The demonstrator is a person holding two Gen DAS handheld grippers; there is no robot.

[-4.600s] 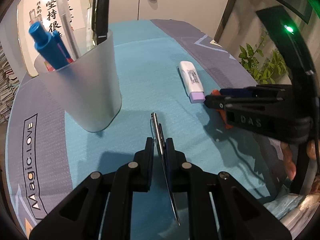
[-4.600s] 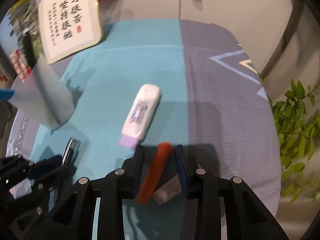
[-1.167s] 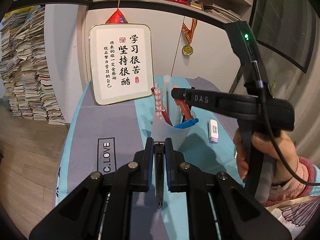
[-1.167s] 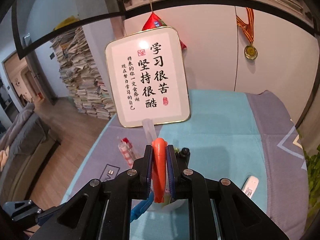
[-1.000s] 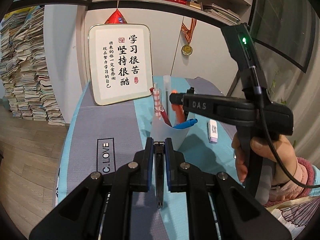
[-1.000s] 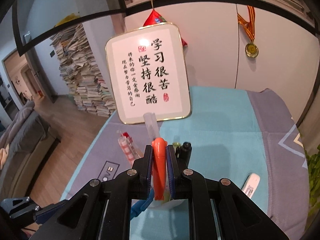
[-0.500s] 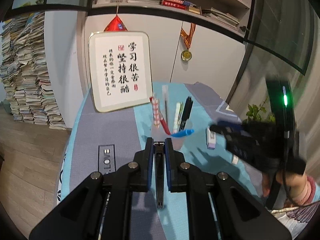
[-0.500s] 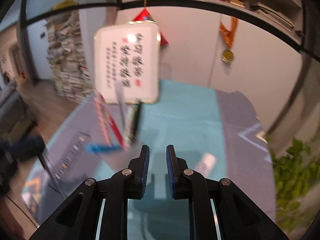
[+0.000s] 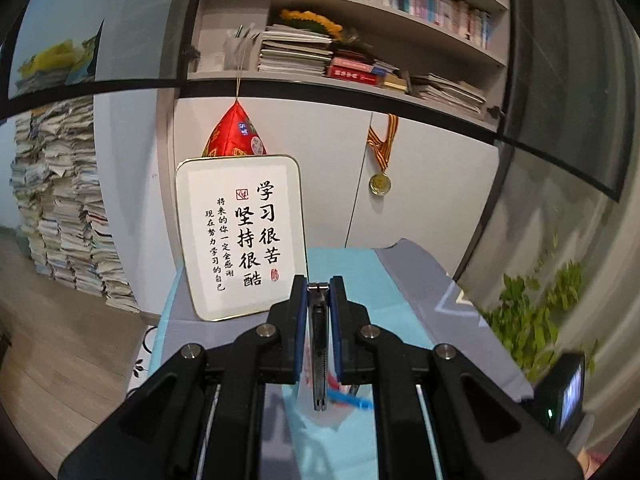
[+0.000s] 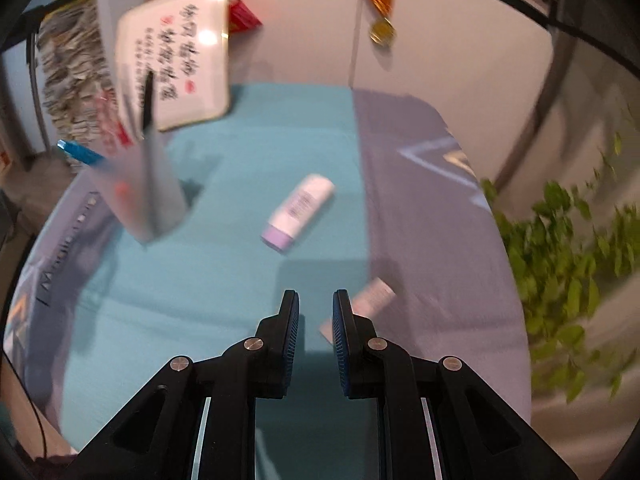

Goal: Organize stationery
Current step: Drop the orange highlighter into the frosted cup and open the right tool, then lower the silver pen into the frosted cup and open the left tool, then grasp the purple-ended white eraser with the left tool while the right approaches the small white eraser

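My left gripper (image 9: 318, 300) is shut on a dark metal pen (image 9: 319, 356) and holds it upright, high above the table. Under it a blue pen (image 9: 352, 399) in the cup shows between the fingers. My right gripper (image 10: 316, 304) is open and empty above the teal cloth. The frosted pen cup (image 10: 140, 200) stands at the left with a blue pen (image 10: 80, 154), a black pen (image 10: 147, 104) and other pens in it. A white correction tape with a purple cap (image 10: 298, 210) lies mid-table. A small white eraser (image 10: 368, 300) lies just right of the right fingers.
A framed calligraphy board (image 9: 244, 236) (image 10: 176, 56) leans on the wall at the table's back. A medal (image 9: 380, 184) hangs on the cabinet. A plant (image 10: 568, 264) stands at the right. Paper stacks (image 9: 60, 216) stand at the left. The right hand-held unit (image 9: 568, 392) shows low right.
The right gripper let the orange pen go into the cup, opened, and swung right and down toward the table. The left gripper rose and tilted up with its pen.
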